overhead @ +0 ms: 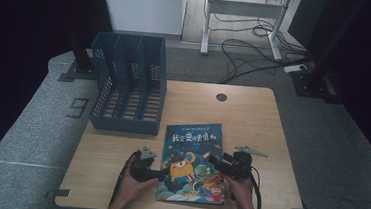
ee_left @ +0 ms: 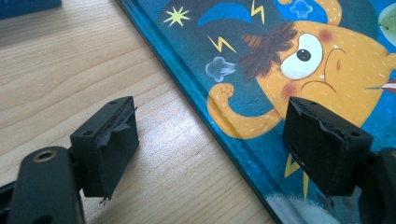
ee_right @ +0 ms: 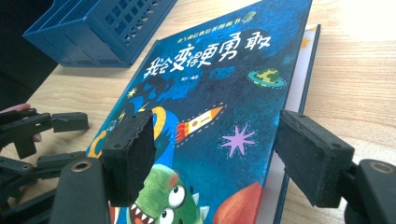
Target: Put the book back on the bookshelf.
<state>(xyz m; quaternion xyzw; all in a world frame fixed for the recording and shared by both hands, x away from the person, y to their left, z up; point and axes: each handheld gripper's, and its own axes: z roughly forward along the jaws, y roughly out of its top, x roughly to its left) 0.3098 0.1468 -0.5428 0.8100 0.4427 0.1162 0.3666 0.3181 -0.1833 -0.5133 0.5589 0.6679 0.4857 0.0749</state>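
A big blue picture book with an orange monster on its cover (overhead: 192, 160) lies flat on the light wooden tabletop (overhead: 253, 115), low in the middle of the high view. The left gripper (overhead: 159, 173) sits at the book's left edge. Its fingers (ee_left: 109, 140) are spread wide, one over bare wood and one over the cover, and they press on nothing. The right gripper (overhead: 215, 160) sits at the book's right side. Its fingers (ee_right: 133, 151) are wide too, standing over the cover without pinching it. A dark blue plastic file rack with slots (overhead: 127, 82) stands at the upper left of the tabletop, just beyond the book.
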